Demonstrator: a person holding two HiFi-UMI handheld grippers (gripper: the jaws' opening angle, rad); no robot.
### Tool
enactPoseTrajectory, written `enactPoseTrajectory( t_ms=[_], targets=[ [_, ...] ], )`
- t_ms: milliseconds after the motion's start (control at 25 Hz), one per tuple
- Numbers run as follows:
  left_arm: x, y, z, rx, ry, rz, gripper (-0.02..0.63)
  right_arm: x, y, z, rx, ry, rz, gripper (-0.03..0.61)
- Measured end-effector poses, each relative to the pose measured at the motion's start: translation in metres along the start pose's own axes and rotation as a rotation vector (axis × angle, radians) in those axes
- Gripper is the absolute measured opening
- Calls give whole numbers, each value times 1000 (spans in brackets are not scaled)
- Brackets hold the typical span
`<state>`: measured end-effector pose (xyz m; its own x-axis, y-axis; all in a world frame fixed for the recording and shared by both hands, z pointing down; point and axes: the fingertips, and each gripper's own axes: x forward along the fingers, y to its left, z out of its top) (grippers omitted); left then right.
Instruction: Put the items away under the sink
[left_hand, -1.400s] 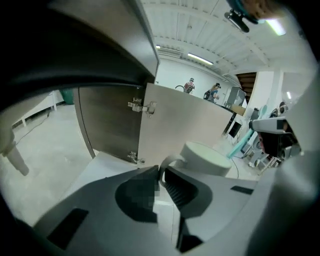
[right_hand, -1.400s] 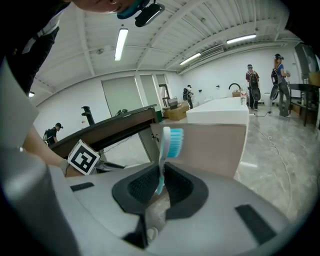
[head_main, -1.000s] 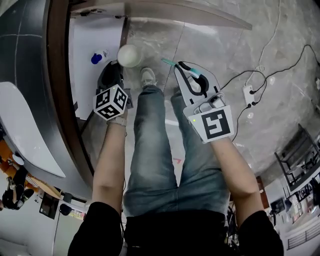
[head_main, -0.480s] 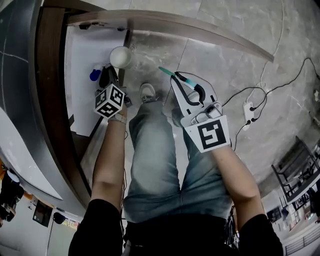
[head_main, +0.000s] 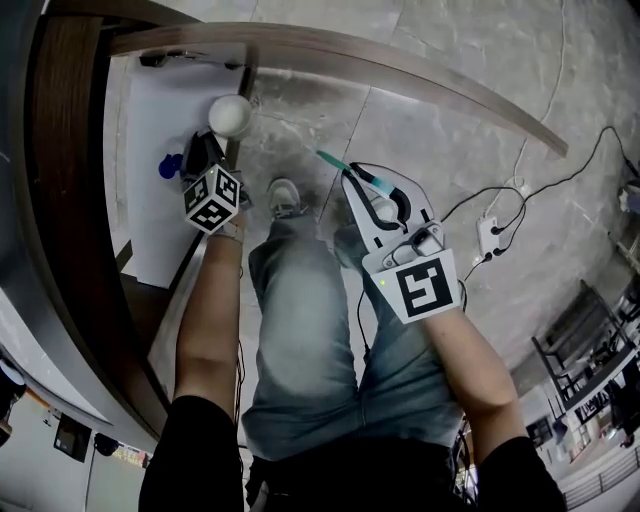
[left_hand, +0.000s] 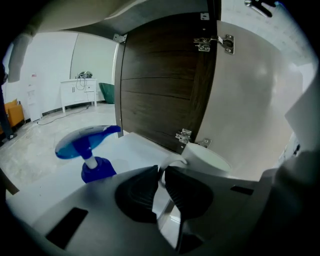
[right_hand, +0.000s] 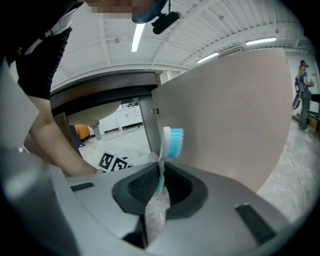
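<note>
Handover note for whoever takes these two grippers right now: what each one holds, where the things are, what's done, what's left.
Left gripper: shut on the handle of the white ceramic mug, held inside the opening of the open under-sink cabinet; I can't tell whether it touches the floor.
Right gripper: shut on the teal-bristled toothbrush, head up, outside the cabinet above the person's legs.
Done: the blue pump bottle stands on the cabinet's white floor.
Left: set the mug down beside the bottle and release it, then probably bring the toothbrush in.
</note>
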<state>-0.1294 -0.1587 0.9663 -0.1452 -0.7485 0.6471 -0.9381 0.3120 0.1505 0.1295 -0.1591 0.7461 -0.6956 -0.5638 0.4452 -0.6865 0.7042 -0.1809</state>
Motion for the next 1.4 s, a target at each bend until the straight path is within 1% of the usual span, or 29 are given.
enactPoseTrajectory(
  t_ms=[120,360,520,720,1080,1200,1280,1400],
  targets=[
    [7,6,-2,-3,-11,24,52,-1,-2,-5,-8,14,7,51],
    [19,16,-7,-28,-20,51,52,4,-2,-8,-11,3,18,51],
    [29,26,-6,-60,-26,86,52,7,4,-16,-27,20,44,51],
    [38,29,-5,-87,-35,97,49,11,7,-18,-25,21,55,51],
    [47,47,3,-143,-47,153,46,15,7,-18,-30,25,54,51],
    [47,48,3,-132,-30,156,46,15,7,-17,-30,23,51,51],
    [44,48,0,-107,-4,159,48,15,9,-14,-25,15,48,51],
    [36,55,-8,-105,48,176,48,12,13,-11,-13,21,48,51]
  ],
)
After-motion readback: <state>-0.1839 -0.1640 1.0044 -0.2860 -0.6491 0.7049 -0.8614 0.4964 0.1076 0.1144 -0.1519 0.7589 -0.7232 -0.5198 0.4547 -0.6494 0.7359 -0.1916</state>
